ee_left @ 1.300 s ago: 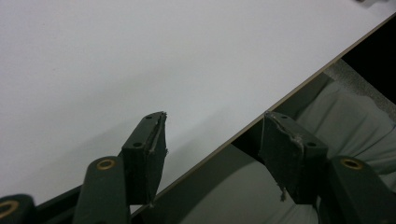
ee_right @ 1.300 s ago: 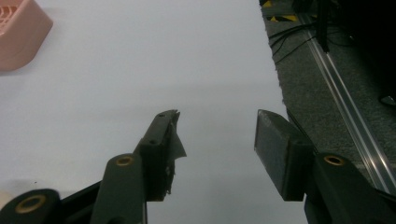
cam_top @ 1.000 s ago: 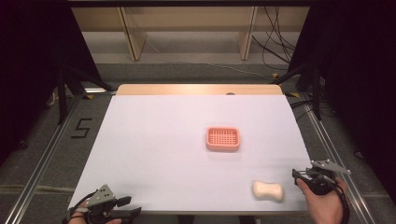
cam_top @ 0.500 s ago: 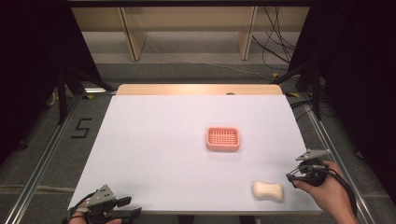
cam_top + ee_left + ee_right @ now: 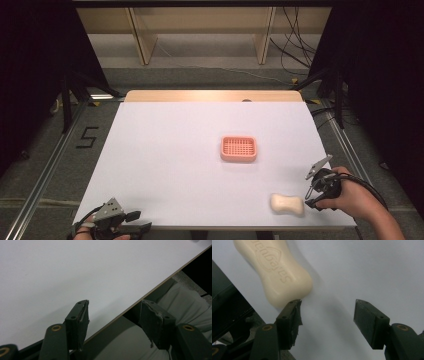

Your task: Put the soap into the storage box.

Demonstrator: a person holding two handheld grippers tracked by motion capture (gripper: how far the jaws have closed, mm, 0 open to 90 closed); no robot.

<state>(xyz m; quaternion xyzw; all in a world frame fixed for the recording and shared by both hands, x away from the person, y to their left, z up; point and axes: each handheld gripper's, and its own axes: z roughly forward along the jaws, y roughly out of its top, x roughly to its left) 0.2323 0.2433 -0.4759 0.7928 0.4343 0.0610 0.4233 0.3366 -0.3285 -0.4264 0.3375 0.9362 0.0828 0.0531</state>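
Near the table's front edge, the right gripper (image 5: 312, 192), jaws just opening (nothing between them), should square up over the soap bar (image 5: 287, 204) before pinching.

The soap (image 5: 287, 204) is pale cream, with raised lettering in the same cream on its top (seen in the right gripper view). The dish (image 5: 239, 148) is salmon pink, its floor a grid of small slots. The table (image 5: 165, 155) is plain white, with a light wood strip along its far edge. Both grippers, left (image 5: 134, 223) and right (image 5: 312, 189), are black with grey plates; their jaws show brass-coloured rivets. The floor is grey, marked with a black 5 (image 5: 86, 137) at the left.
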